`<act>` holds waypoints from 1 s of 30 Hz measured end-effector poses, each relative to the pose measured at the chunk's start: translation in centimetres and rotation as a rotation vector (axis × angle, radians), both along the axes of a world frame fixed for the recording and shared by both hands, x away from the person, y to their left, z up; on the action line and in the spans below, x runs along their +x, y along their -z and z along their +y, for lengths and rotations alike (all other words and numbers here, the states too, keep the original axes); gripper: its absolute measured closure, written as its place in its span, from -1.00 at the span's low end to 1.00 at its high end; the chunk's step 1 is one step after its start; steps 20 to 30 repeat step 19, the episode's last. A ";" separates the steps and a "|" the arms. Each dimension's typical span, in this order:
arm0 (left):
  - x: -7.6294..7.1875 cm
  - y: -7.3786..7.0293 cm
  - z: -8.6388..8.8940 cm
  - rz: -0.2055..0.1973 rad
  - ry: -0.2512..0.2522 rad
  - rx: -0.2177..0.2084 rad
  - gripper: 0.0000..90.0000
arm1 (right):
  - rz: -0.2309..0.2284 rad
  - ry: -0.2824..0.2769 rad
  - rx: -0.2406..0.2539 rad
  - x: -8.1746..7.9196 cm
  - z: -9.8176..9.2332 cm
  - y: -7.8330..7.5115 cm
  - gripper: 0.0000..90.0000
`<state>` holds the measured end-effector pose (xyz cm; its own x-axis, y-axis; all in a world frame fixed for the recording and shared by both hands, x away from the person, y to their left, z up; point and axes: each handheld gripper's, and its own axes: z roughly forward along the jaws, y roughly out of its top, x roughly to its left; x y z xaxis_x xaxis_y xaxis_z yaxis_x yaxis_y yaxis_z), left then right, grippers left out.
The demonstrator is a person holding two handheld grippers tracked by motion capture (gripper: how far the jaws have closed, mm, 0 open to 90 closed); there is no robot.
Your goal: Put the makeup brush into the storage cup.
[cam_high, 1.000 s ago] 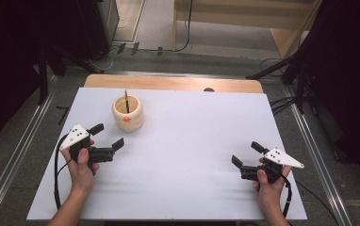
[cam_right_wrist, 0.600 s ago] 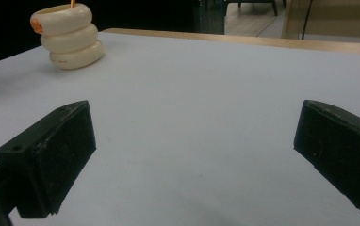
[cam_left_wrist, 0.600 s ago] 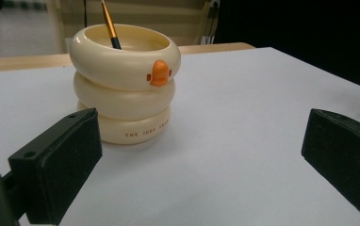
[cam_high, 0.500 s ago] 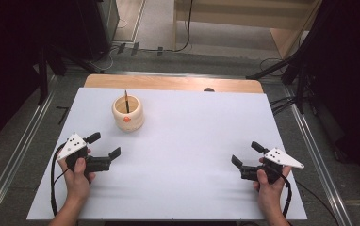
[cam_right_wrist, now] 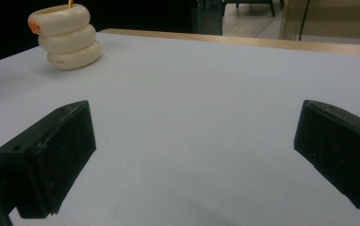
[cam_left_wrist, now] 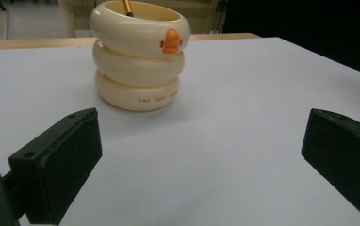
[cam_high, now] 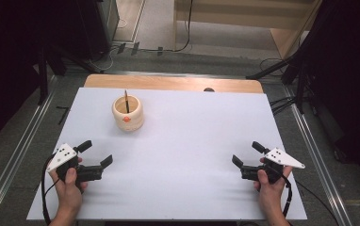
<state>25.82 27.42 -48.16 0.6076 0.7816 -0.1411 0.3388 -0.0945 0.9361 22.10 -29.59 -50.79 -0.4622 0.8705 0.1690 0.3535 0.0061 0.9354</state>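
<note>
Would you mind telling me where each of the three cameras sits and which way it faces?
High view: fixed above the person's side, looking forward and down on the white table; both hands show, with the left gripper and right gripper.
Left gripper view: rides the left gripper, low over the table, facing the cream ringed pot; its own two black jaws stand wide apart.
Right gripper view: rides the right gripper, looking across the table; its jaws stand wide apart too.
Shared: all three show the pot, with a stick in it.
</note>
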 end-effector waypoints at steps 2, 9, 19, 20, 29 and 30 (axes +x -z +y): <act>-0.3 0.1 0.3 -0.014 -0.017 0.025 -1.00 | 0.001 0.001 0.003 0.0 0.0 0.0 -1.00; -1.1 0.5 1.3 -0.005 -0.020 0.025 -1.00 | -0.002 0.014 -0.002 0.0 -0.2 0.1 -1.00; -1.3 -0.2 0.9 -0.042 -0.009 0.040 -1.00 | 0.003 0.013 -0.006 0.0 -0.1 0.1 -1.00; -1.3 -0.2 0.9 -0.042 -0.009 0.040 -1.00 | 0.003 0.013 -0.006 0.0 -0.1 0.1 -1.00; -1.3 -0.2 0.9 -0.042 -0.009 0.040 -1.00 | 0.003 0.013 -0.006 0.0 -0.1 0.1 -1.00; -1.3 -0.2 0.9 -0.042 -0.009 0.040 -1.00 | 0.003 0.013 -0.006 0.0 -0.1 0.1 -1.00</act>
